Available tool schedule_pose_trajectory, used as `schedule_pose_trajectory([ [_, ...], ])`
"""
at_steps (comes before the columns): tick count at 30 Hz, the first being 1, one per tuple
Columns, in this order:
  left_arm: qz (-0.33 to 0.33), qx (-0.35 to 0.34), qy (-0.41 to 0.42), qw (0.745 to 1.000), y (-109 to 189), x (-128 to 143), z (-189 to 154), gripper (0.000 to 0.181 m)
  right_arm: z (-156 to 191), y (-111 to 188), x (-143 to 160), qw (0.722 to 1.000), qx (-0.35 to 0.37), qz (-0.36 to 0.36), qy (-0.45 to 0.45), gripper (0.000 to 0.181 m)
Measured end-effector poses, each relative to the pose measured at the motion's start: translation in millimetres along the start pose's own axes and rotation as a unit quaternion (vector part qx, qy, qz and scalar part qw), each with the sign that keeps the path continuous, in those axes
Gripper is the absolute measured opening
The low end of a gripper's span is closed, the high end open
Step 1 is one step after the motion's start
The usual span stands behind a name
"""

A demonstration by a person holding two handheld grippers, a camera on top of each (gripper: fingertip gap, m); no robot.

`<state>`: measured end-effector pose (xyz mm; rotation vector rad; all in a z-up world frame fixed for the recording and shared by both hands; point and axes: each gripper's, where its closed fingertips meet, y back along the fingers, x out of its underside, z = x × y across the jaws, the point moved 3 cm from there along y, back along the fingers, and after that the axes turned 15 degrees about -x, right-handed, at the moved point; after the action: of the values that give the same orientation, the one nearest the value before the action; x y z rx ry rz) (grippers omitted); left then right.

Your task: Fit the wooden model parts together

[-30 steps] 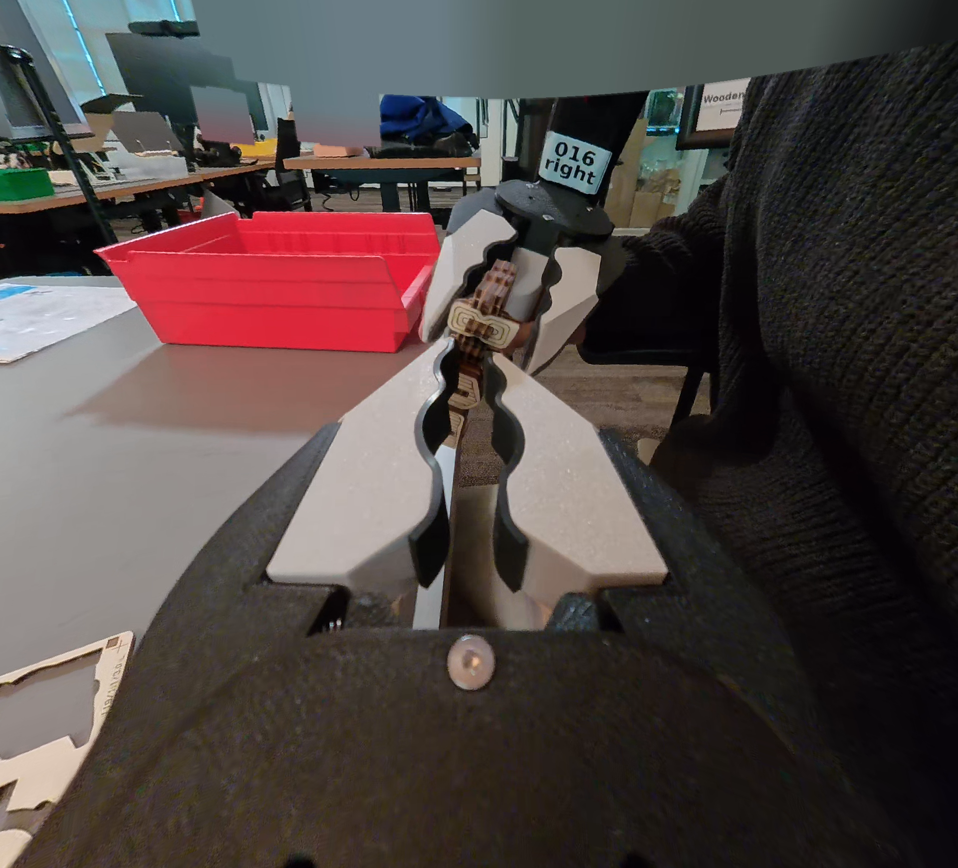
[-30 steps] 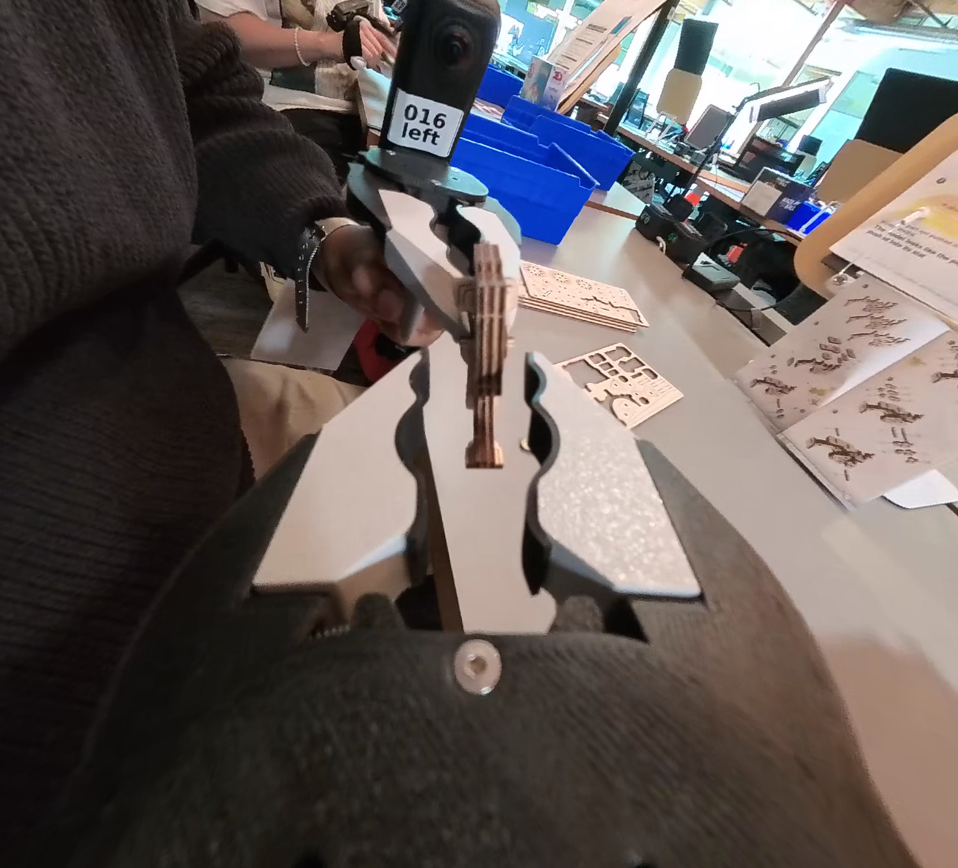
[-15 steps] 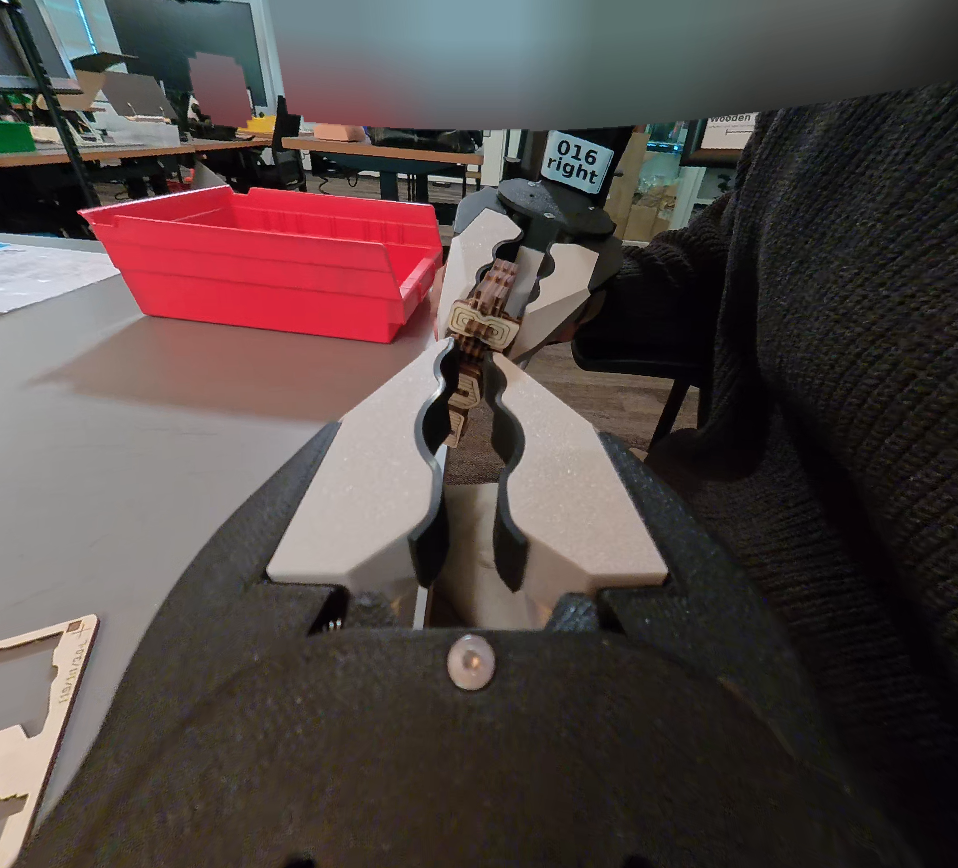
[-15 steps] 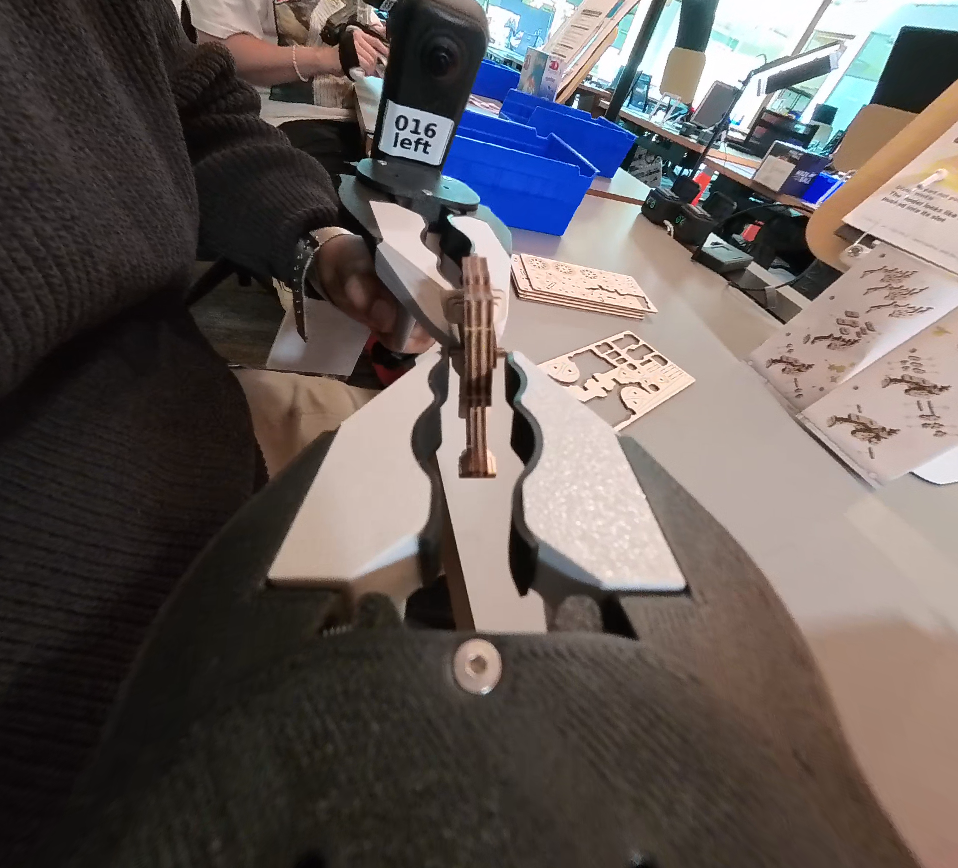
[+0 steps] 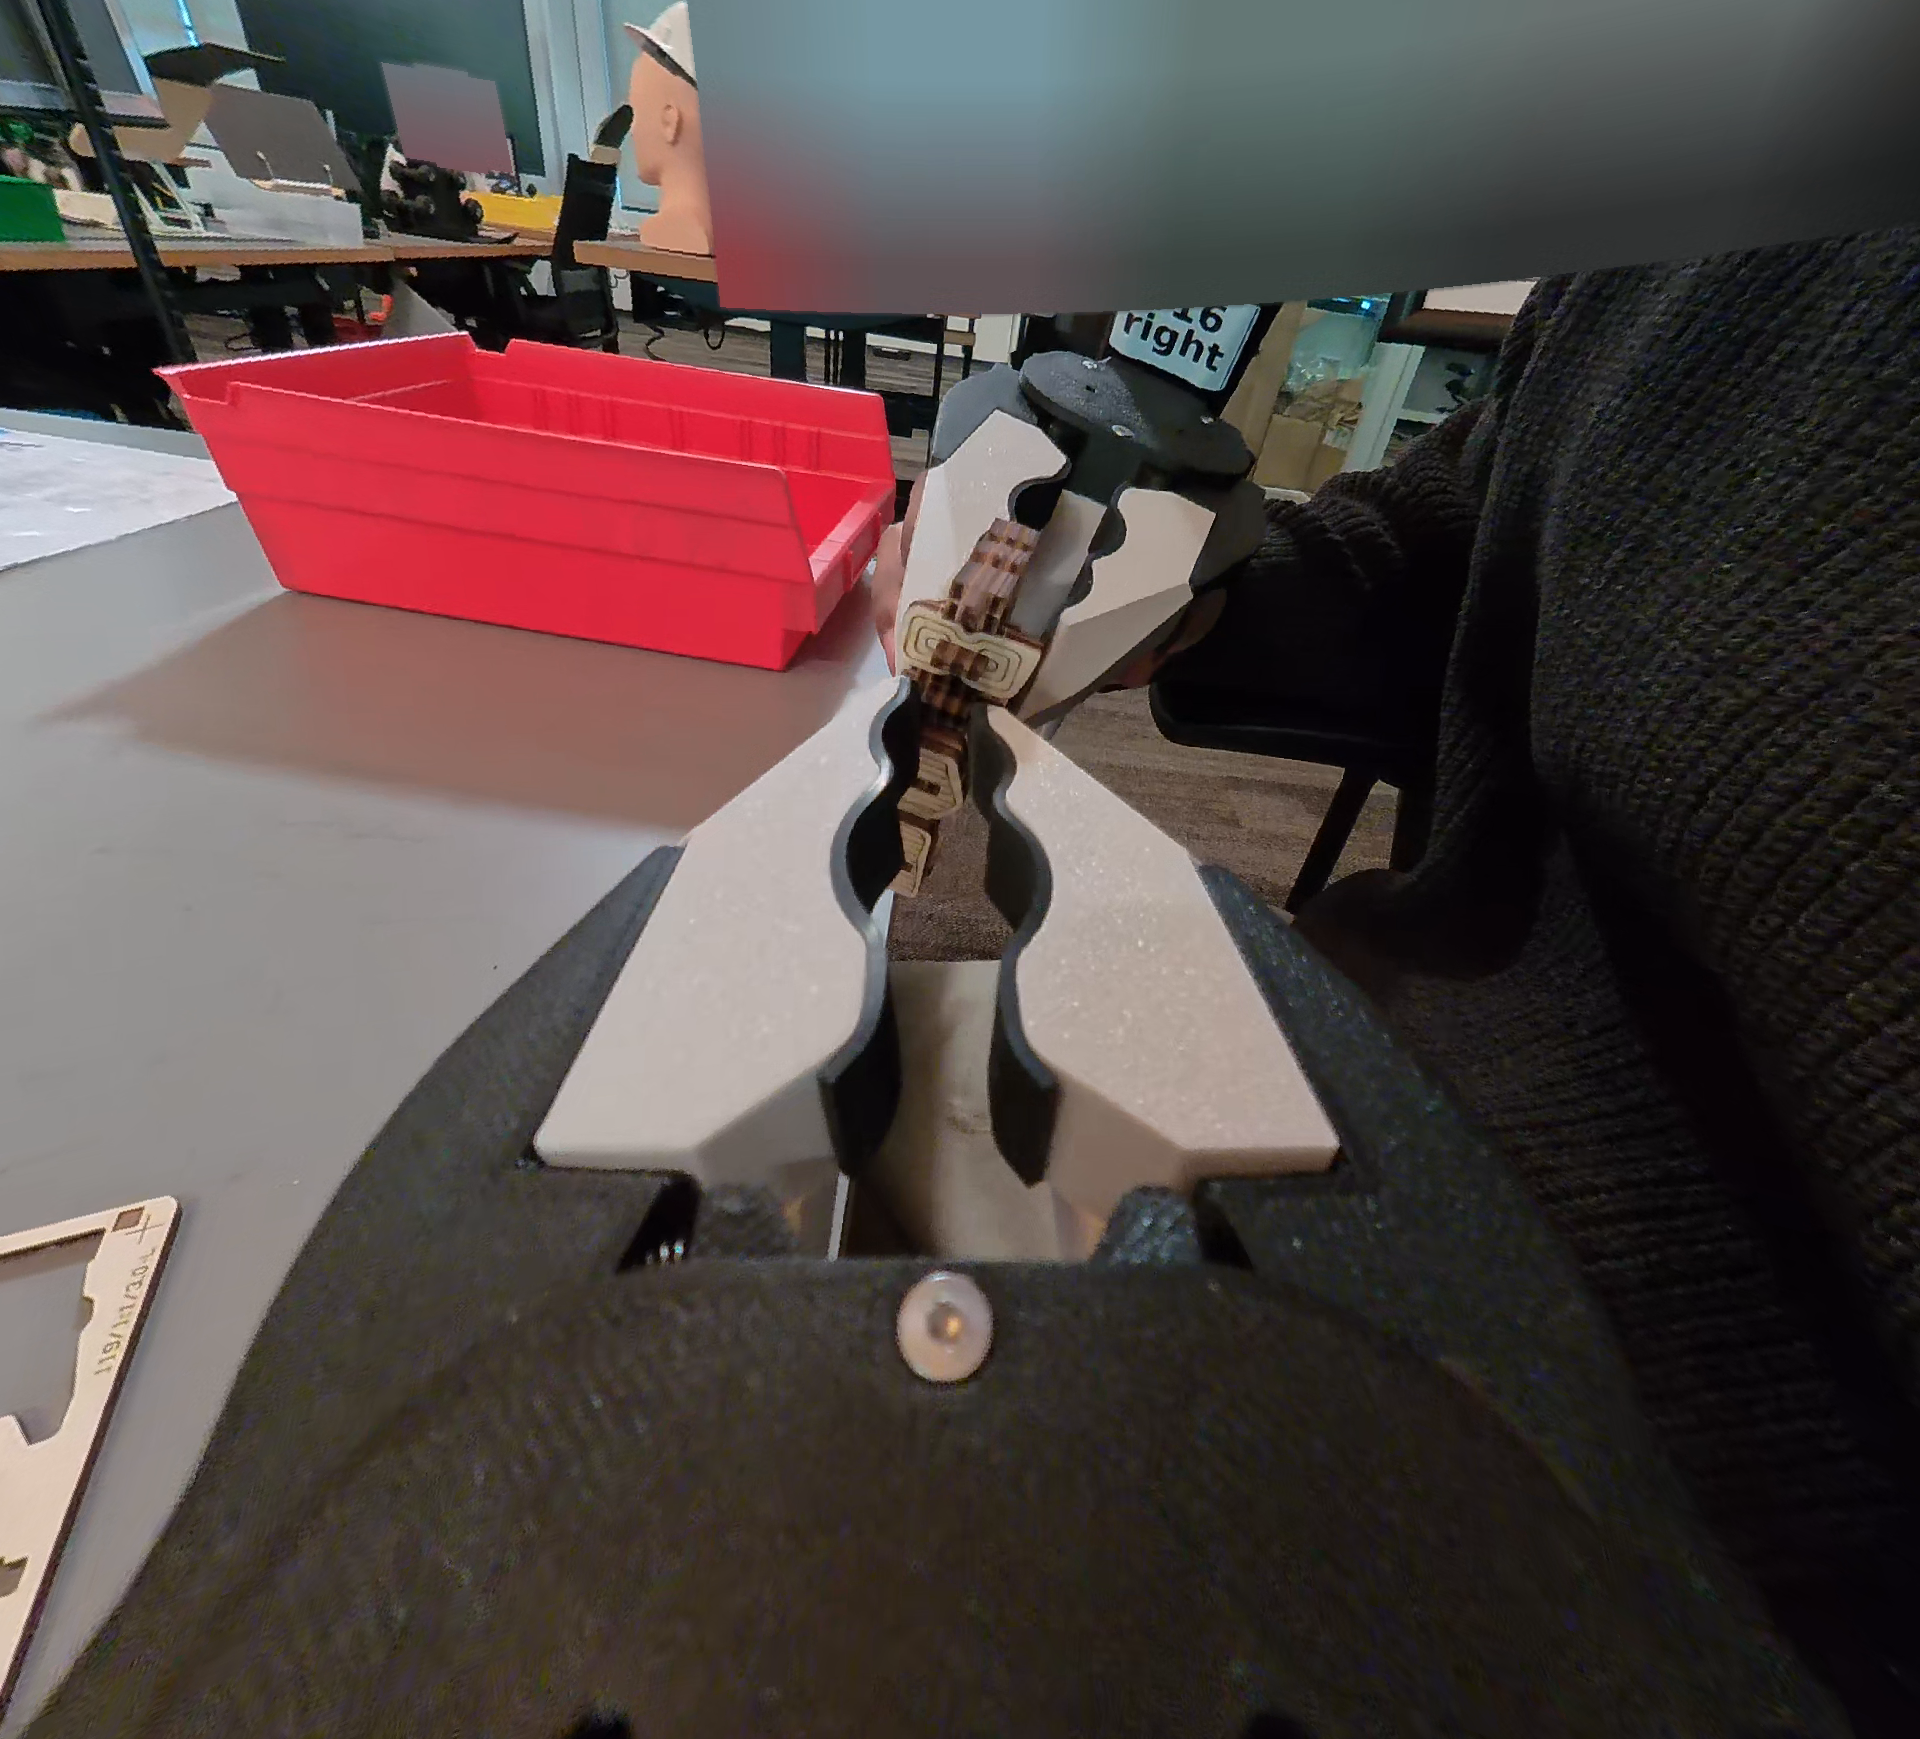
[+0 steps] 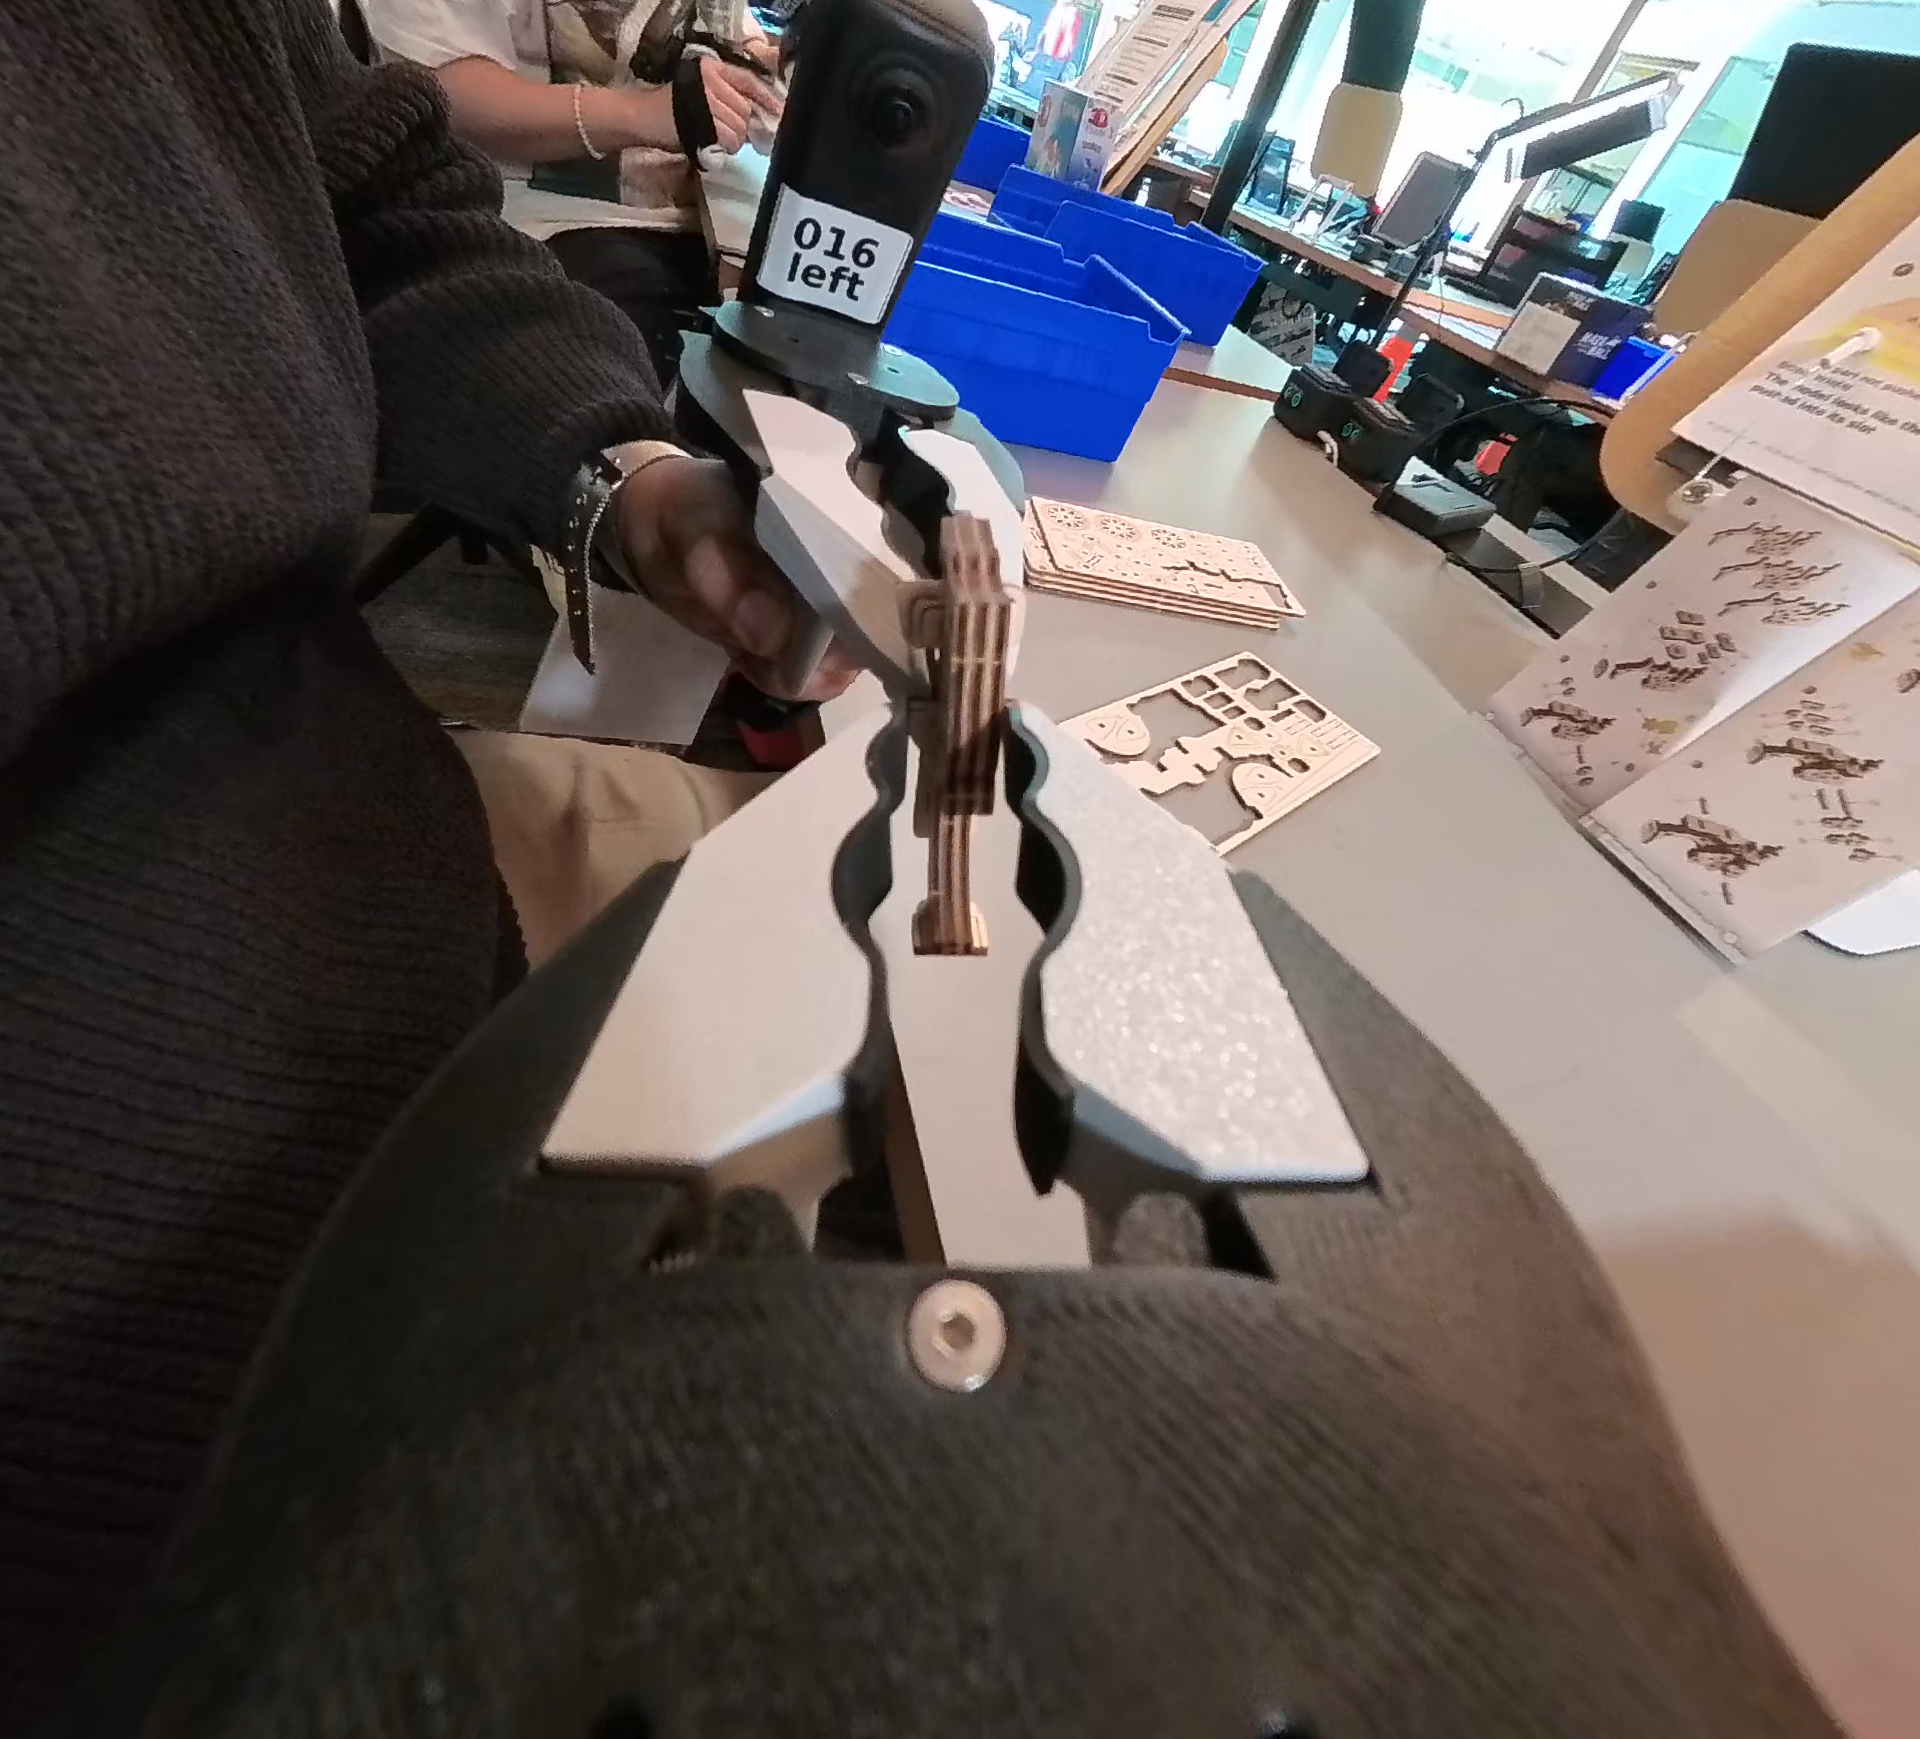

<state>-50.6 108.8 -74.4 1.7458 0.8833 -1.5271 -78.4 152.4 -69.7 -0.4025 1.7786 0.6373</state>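
A small layered wooden model (image 5: pixel 971 650) is held in the air between both grippers, off the table's near edge. My left gripper (image 5: pixel 940 707) is shut on its lower end, with narrow wooden tabs showing between the fingers. My right gripper (image 5: pixel 987 588) faces it from the far side and grips the upper part. In the right wrist view the right gripper (image 6: pixel 951 723) is shut on the upright wooden model (image 6: pixel 956 754), whose thin end reaches back between the fingers. The left gripper (image 6: pixel 961 619) holds the far end there, with a hand behind it.
A red bin (image 5: pixel 540 484) stands on the grey table (image 5: pixel 312 806); a cut-out wooden sheet (image 5: pixel 62 1326) lies near the left. To the right are another part sheet (image 6: pixel 1226 744), a stack of sheets (image 6: pixel 1153 562), blue bins (image 6: pixel 1039 328) and instruction pages (image 6: pixel 1714 733). A dark sweater (image 6: pixel 208 650) fills one side. My left and right fingertips are right by each other.
The right gripper's fingers have closed in from a wider gap onto the wooden model. Both grippers have shifted slightly, and the left has kept its grip.
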Motion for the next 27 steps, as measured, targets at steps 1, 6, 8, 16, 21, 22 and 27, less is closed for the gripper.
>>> schedule_pose_trajectory([
  [1, 0.002, -0.002, -0.002, 1.0, -0.4, 0.6, 0.1, 0.009, -0.2, 0.0, 0.4, 1.0, 0.0, 0.001, -0.002, 0.017],
  [6, 0.005, 0.005, 0.004, 1.0, -0.4, 1.7, -1.3, 0.009, 0.1, 0.6, 2.0, 1.0, -0.014, -0.002, -0.025, 0.017],
  [8, 0.009, 0.007, 0.006, 1.0, -0.6, 2.6, -2.2, 0.009, 0.7, 1.0, 2.4, 0.999, -0.026, -0.003, -0.04, 0.017],
  [16, 0.009, -0.011, 0.01, 1.0, -2.9, 2.9, -4.0, 0.009, 1.2, 3.6, 3.2, 0.997, -0.041, 0.0, -0.065, 0.016],
  [21, 0.02, -0.021, 0.009, 1.0, -4.1, 6.3, -3.7, 0.009, 0.2, 3.7, 7.0, 0.995, -0.043, 0.002, -0.088, 0.015],
  [22, 0.022, -0.024, 0.002, 0.999, -4.2, 6.4, -3.9, 0.009, 0.2, 3.7, 7.1, 0.995, -0.042, 0.003, -0.09, 0.016],
  [27, 0.036, -0.026, -0.006, 0.999, -4.9, 9.9, -3.2, 0.01, 0.6, 3.3, 10.6, 0.994, -0.047, 0.019, -0.102, 0.015],
])
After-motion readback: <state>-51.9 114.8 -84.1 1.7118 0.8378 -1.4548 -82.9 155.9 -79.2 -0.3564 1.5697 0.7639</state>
